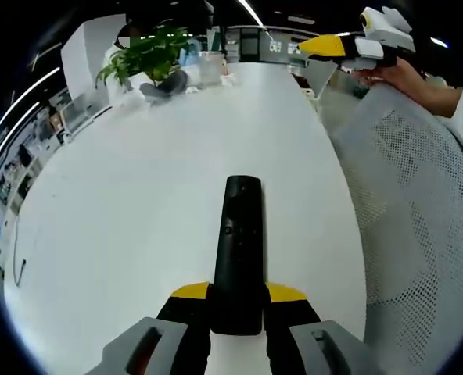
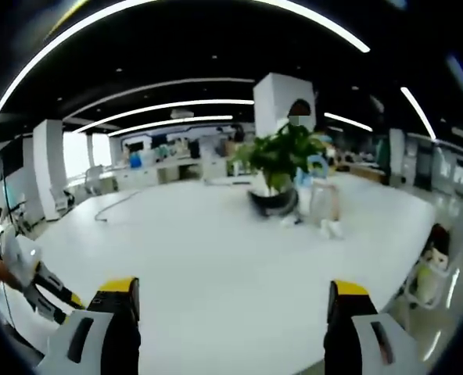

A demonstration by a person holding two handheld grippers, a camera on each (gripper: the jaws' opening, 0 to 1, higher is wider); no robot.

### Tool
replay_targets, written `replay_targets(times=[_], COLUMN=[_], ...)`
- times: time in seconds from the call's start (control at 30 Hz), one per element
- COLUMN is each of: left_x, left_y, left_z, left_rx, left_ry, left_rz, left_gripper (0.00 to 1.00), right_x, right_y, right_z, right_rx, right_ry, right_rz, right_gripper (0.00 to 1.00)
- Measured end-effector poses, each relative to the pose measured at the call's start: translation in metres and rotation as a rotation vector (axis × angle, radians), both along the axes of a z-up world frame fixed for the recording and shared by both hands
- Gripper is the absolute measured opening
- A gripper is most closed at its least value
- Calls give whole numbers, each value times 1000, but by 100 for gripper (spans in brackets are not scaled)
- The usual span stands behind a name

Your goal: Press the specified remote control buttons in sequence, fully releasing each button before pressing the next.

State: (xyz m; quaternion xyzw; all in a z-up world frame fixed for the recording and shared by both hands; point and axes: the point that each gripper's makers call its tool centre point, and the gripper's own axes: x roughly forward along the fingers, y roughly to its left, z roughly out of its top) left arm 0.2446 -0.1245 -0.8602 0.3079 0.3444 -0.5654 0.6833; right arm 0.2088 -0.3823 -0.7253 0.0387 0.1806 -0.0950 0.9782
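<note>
Between the left claw's (image 1: 237, 301) jaws sits the remote (image 1: 238, 254), gripped.

Long white table (image 1: 138, 203): black remote control (image 1: 239, 250) lying near end, potted plant (image 1: 149, 55) at far end.

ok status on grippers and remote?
Left gripper shut on remote, remote lying on white table. Right gripper open, holding nothing, up over the table. Plant at far end, nothing in the way.
</note>
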Motion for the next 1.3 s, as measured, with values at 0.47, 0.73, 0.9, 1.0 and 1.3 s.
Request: replay_targets(times=[0.47, 0.73, 0.9, 1.0, 1.3], left_x=[40, 68, 82, 89, 115], left_y=[-5, -1, -2, -2, -4], left_z=[0, 2, 1, 1, -1], left_rx=[23, 50, 50, 54, 43], left_ry=[-47, -74, -63, -66, -63], left_rz=[-48, -54, -53, -64, -42], left_gripper=[24, 24, 24, 24, 24], right_x=[-1, -2, -2, -2, -2], right_y=[0, -1, -2, -2, -2], right_z=[-6, -7, -7, -8, -9], right_rx=[-9, -8, -8, -8, -4], right_ry=[33, 39, 43, 48, 55], right_rz=[-1, -8, -13, -15, -15], right_gripper=[99, 98, 97, 97, 95])
